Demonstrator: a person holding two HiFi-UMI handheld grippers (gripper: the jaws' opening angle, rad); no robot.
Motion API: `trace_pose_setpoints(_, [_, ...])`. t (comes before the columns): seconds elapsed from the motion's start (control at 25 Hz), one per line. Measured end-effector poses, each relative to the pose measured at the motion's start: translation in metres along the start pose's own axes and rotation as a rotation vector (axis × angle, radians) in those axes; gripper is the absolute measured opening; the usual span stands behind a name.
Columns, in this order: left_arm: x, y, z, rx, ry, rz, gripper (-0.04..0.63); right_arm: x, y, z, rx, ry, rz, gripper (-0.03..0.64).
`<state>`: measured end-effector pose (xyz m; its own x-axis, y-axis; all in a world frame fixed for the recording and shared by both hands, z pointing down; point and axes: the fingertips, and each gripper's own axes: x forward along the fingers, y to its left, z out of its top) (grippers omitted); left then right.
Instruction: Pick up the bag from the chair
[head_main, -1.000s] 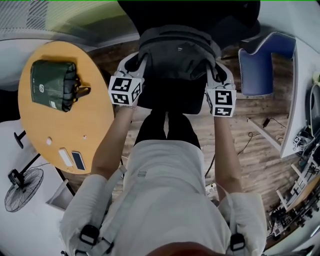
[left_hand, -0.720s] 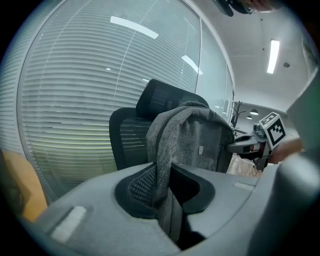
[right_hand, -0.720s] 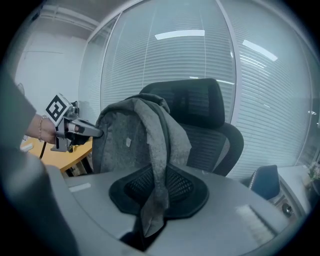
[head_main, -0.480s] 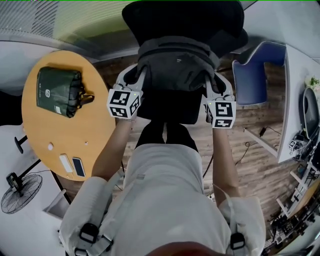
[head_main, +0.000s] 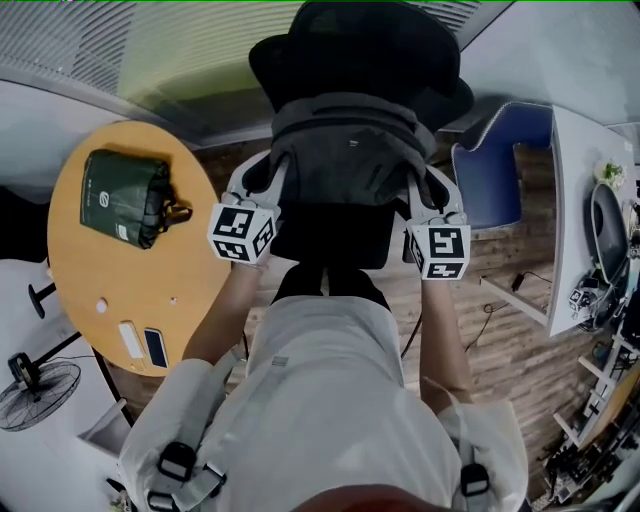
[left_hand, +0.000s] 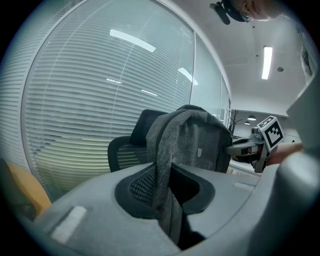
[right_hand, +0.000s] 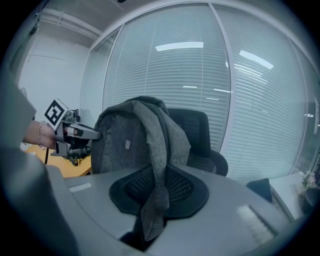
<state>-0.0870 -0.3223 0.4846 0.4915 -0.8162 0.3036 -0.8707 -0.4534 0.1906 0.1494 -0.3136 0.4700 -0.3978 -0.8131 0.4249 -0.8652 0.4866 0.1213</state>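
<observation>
Head view, backpack: grey backpack (head_main: 350, 150) hangs between both grippers, in line with the seat of the black office chair (head_main: 360, 45).
Head view, left gripper: left gripper (head_main: 272, 168) is at the backpack's left edge.
Head view, right gripper: right gripper (head_main: 420, 182) is at the backpack's right edge, level with the left one.
Head view, surroundings: a round wooden surface (head_main: 110, 290) to the left carries a green bag (head_main: 125, 197); a blue chair (head_main: 490, 170) stands to the right.
Left gripper view, jaw state: the jaws stand a narrow gap apart and are clamped on a grey strap (left_hand: 165, 195) of the backpack.
Left gripper view, backpack: the body hangs just past the jaws, with the office chair behind it and window blinds (left_hand: 75, 100) beyond.
Right gripper view, jaw state: the jaws stand a narrow gap apart and are clamped on a second strap (right_hand: 155, 185), whose loose end droops between them.
Right gripper view, backpack: the body is upright just ahead, with the left gripper against its far side.
</observation>
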Motion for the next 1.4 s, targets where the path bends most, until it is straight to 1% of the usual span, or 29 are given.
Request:
trace_pose_setpoints(0.28, [-0.017, -0.013, 0.031, 0.004, -0.037, 0.008, 0.060, -0.022, -0.004, 0.031, -0.008, -0.040, -0.004, 0.056])
trace_pose_setpoints(0.84, [-0.059, -0.039, 0.072, -0.004, -0.080, 0.013, 0.058, -0.071, 0.004, 0.073, -0.026, -0.076, -0.015, 0.055])
trace_pose_setpoints(1.4, [-0.110, -0.065, 0.114, 0.020, -0.166, 0.000, 0.058, -0.127, 0.020, 0.110, -0.023, -0.138, -0.026, 0.055])
